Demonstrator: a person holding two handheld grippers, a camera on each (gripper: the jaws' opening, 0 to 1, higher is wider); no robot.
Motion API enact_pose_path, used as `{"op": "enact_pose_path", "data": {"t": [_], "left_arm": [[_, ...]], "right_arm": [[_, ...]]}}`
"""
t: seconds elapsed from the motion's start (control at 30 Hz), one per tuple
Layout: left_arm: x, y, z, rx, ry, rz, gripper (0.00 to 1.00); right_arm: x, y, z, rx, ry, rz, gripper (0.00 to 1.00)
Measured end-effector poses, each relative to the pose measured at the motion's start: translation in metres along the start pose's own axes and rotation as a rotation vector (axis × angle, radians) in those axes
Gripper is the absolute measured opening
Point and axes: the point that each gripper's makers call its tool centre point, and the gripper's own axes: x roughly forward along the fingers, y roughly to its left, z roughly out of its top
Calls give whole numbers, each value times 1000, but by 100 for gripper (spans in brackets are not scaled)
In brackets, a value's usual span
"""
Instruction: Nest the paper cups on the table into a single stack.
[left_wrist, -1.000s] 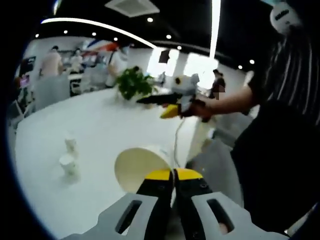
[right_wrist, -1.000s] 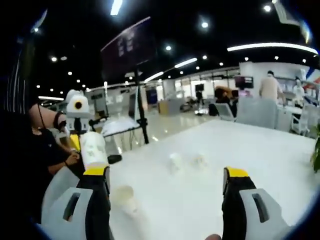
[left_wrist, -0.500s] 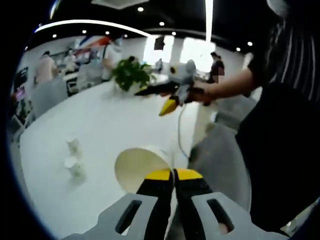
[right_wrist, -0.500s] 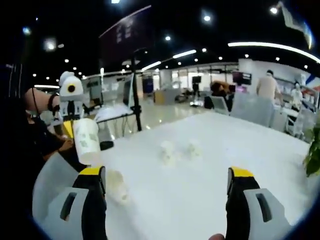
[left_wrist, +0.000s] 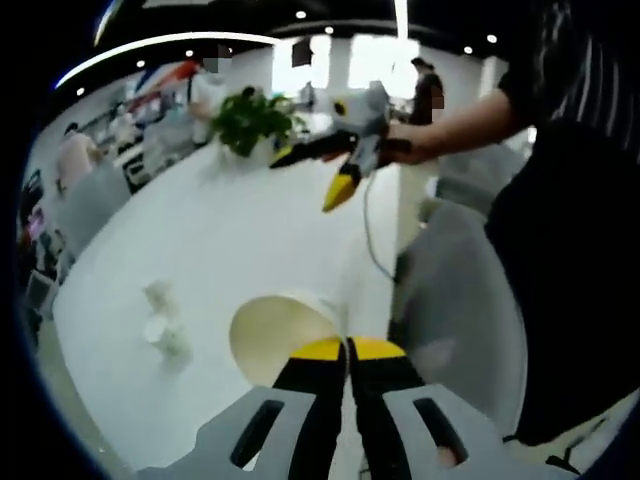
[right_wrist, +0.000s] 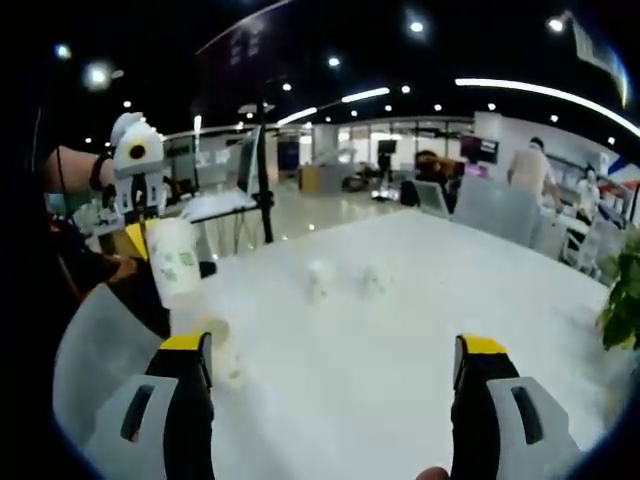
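Left gripper view: my left gripper has its yellow-tipped jaws pinched together on the rim of a paper cup, cup lying sideways w/ its open mouth facing the camera, held above the white desk. Two more small cups sit close together on the desk to the left, well apart from the held one; too blurred to tell if upright. My right gripper shows up top, held in a hand, over the desk's far side; its jaws look spread. A green plant stands at the far end of the desk.

Right gripper view: my right gripper's jaws are wide apart w/ nothing between them, yellow tips at either side of the bottom. Left gripper comes in from the left, carrying the paper cup w/ green print on its side. Just below it, near my left jaw, a cup on its side rests on the desk. The two small cups stand mid-desk, side by side. People and chairs in the bkgd.
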Motion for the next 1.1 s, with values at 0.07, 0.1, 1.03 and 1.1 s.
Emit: {"op": "enact_pose_path", "data": {"t": [0.07,0.1,1.03,1.1], "left_arm": [[5,-1,-3,9,21,-9,0],[8,-1,-6,31,51,-18,0],[51,9,-33,255,330,-46,0],[53,8,-33,244,336,-48,0]], "right_arm": [[-1,-1,-3,-2,5,0,99],[-1,-1,-4,-1,5,2,99],[-3,4,-9,8,1,39,100],[-3,6,-11,9,5,45,100]]}}
